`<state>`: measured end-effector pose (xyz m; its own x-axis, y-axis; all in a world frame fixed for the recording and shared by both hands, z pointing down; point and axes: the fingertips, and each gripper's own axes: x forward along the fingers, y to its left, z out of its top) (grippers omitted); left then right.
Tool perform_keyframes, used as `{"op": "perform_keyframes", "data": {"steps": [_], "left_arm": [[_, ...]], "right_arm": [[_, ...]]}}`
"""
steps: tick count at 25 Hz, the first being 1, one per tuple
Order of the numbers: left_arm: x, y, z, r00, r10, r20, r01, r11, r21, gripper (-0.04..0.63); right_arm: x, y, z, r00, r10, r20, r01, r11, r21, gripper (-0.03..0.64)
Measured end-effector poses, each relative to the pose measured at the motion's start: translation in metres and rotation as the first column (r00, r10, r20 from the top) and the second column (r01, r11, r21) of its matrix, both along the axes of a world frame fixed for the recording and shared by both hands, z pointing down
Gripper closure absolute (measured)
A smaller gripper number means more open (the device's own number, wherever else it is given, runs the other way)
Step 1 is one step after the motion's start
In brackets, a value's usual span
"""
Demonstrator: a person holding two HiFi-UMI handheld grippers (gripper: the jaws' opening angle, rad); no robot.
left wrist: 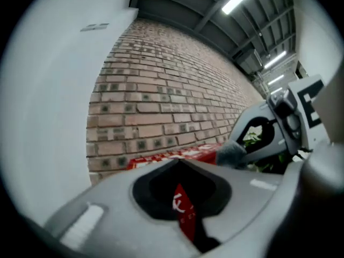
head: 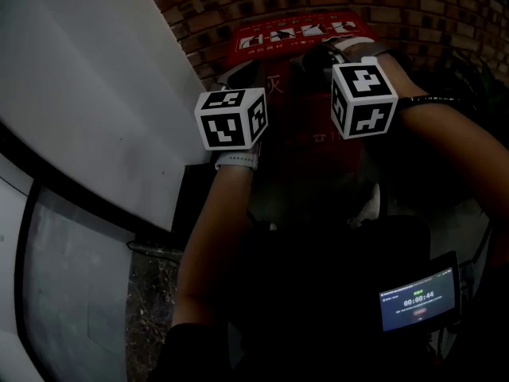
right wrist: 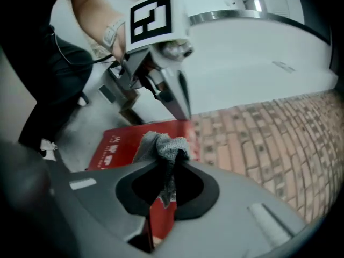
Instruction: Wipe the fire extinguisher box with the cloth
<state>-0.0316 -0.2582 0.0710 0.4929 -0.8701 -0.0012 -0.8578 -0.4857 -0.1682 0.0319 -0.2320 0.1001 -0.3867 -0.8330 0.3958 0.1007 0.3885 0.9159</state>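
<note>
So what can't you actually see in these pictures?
- Head view: most of the box is hidden by both arms and darkness.
- Left gripper view: the left gripper itself covers nearly all of the box.
- Right gripper view: whether the cloth touches the box cannot be told.

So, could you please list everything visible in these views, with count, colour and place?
fire extinguisher box: one, red, against the brick wall
cloth: one, grey, bunched in the right gripper's jaws, near the box's top
brick wall: one, reddish brown, behind the box
white wall: one, white, left of the box
screen: one, dark with a lit timer, lower right in the head view
marker cubes: two, black and white, one on each gripper
left gripper: one, grey, jaws together, empty
right gripper: one, grey, shut on the cloth
forearms: two, reaching toward the box
</note>
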Motion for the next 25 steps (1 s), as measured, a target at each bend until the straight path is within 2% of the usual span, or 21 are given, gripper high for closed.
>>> {"op": "perform_keyframes", "data": {"steps": [3, 9, 15, 25], "left_arm": [[-0.029, -0.018, -0.027, 0.999, -0.041, 0.014, 0.041, 0.999, 0.014, 0.592], [-0.057, -0.059, -0.036, 0.998, -0.064, 0.007, 0.064, 0.997, -0.050, 0.592], [-0.069, -0.083, -0.024, 0.998, -0.056, 0.015, 0.057, 0.994, -0.094, 0.592], [-0.074, -0.111, -0.010, 1.000, -0.013, 0.007, 0.014, 0.993, -0.120, 0.592]], "right_arm": [[-0.015, -0.026, -0.045, 1.000, 0.008, 0.015, -0.008, 1.000, 0.016, 0.583], [-0.054, -0.099, -0.081, 1.000, 0.029, -0.007, -0.029, 1.000, 0.010, 0.583], [-0.092, -0.167, -0.070, 0.995, 0.024, -0.097, -0.022, 0.999, 0.024, 0.583], [-0.109, -0.255, -0.048, 0.986, 0.082, -0.142, -0.078, 0.996, 0.030, 0.583]]}}
